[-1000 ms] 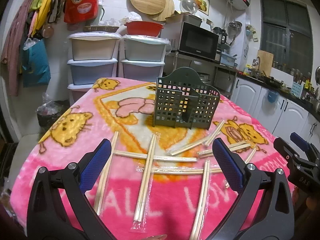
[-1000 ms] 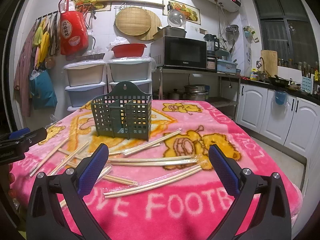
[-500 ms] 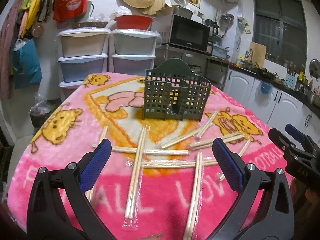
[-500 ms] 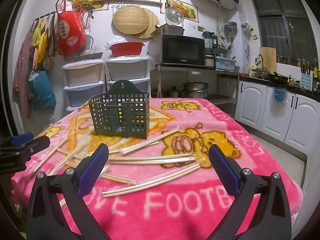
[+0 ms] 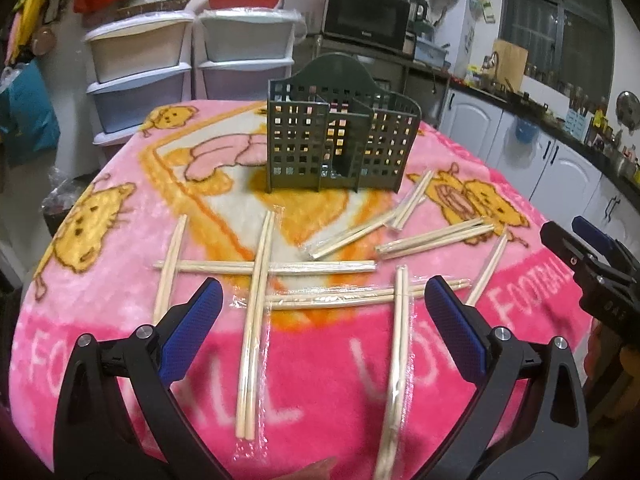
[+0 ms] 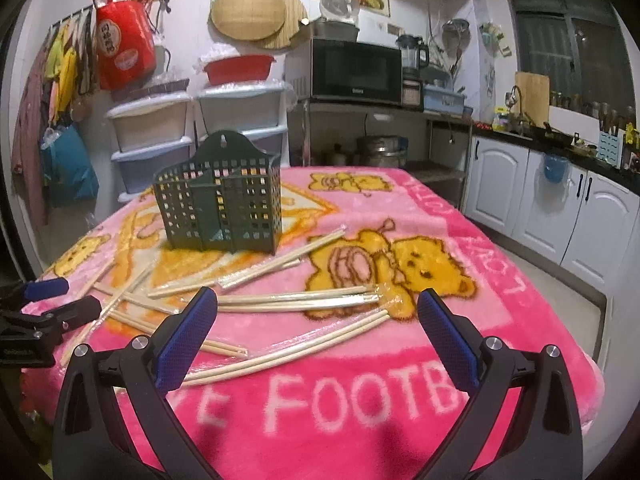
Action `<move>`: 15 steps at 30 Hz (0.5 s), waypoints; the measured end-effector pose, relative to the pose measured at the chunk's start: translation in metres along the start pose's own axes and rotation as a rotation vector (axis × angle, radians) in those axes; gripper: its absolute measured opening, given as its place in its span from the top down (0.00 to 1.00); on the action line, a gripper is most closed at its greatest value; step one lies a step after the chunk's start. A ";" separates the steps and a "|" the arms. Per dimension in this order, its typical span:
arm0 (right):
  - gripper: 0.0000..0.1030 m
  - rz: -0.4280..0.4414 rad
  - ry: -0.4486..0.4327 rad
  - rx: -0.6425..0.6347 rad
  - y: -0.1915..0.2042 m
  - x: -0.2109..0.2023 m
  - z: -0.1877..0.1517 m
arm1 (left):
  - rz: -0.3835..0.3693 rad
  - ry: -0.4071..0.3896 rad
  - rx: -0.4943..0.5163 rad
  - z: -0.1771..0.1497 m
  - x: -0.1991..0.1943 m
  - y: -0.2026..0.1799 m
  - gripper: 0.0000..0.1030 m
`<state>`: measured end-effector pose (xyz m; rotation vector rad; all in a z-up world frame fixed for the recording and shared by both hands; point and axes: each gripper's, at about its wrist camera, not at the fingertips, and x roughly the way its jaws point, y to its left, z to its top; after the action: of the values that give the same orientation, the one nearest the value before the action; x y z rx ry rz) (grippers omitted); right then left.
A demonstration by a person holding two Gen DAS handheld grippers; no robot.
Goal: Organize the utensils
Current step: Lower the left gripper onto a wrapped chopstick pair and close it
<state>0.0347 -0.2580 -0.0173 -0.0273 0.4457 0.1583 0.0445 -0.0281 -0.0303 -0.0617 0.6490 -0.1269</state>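
Lying scattered across the pink cartoon blanket (image 5: 120, 304) are wrapped pairs of chopsticks (image 5: 256, 320), some crossing one another, all in front of the dark green slotted utensil holder (image 5: 340, 136), which is standing upright farther back. The left gripper (image 5: 324, 312) is hovering over the near chopsticks with its jaws spread wide, grasping nothing. The right gripper (image 6: 316, 320) is likewise hanging released above a curved pair (image 6: 296, 348). Behind, a microwave (image 6: 356, 72) is sitting on a metal shelf.

chopstick pairs (image 5: 256, 300): 9 | green holder (image 5: 340, 140): 1 | grippers (image 5: 320, 312): 2
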 end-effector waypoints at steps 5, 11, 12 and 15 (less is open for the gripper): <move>0.06 0.010 0.092 -0.011 -0.004 0.026 0.004 | 0.014 0.029 -0.001 0.013 0.013 0.010 0.09; 0.06 0.050 0.168 -0.005 -0.007 0.059 0.018 | 0.052 0.069 -0.006 0.035 0.034 0.029 0.09; 0.06 0.054 0.178 -0.006 -0.007 0.063 0.020 | 0.062 0.080 -0.008 0.039 0.039 0.033 0.09; 0.06 0.079 0.222 0.018 -0.012 0.083 0.029 | 0.077 0.116 -0.003 0.047 0.053 0.041 0.09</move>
<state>0.1233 -0.2561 -0.0269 -0.0092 0.6701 0.2304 0.1187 0.0060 -0.0283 -0.0323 0.7665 -0.0550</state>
